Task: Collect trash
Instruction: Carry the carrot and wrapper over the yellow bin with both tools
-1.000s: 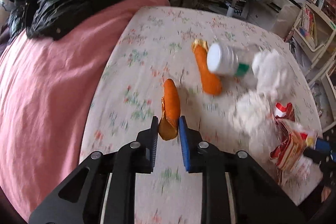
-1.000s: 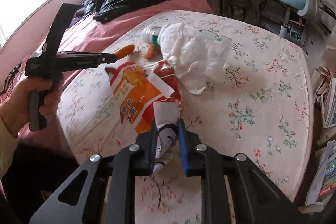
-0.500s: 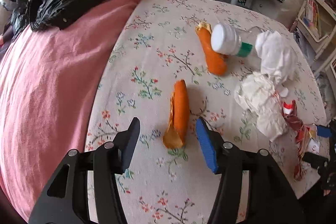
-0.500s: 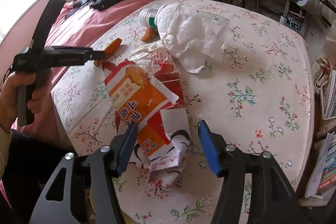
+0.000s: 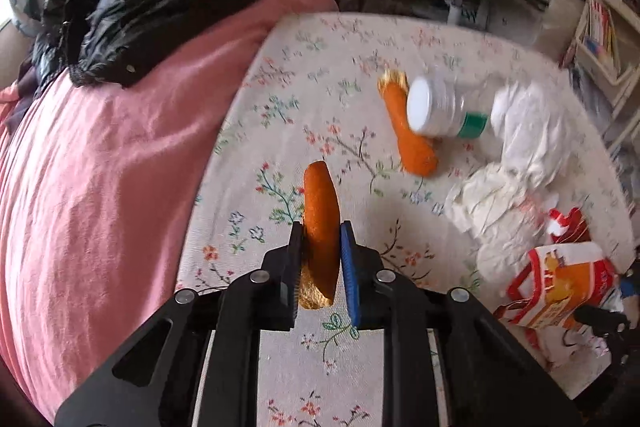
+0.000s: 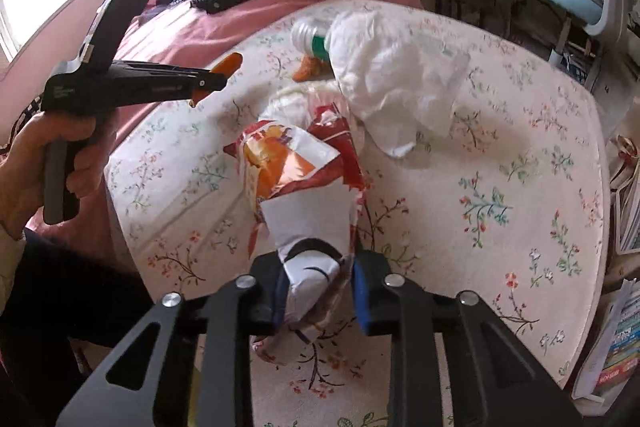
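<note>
Jaws that gaped half a second ago have just closed: left gripper [image 5: 320, 259] clamps one orange sausage [image 5: 320, 223], right gripper [image 6: 316, 291] pinches the snack wrapper [image 6: 296, 179]. On the floral table [image 6: 500, 195]: two sausages, one bottle [image 5: 436, 107], two crumpled tissues [image 5: 532, 131].

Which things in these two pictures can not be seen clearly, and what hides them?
- Bottle, right wrist view: body hidden under the white bag.
- Second orange peel, right wrist view: mostly behind the bottle and bag.
- Snack wrapper, left wrist view: lower end cut off by the rim.
- Wrapper print: too blurred to read.
</note>
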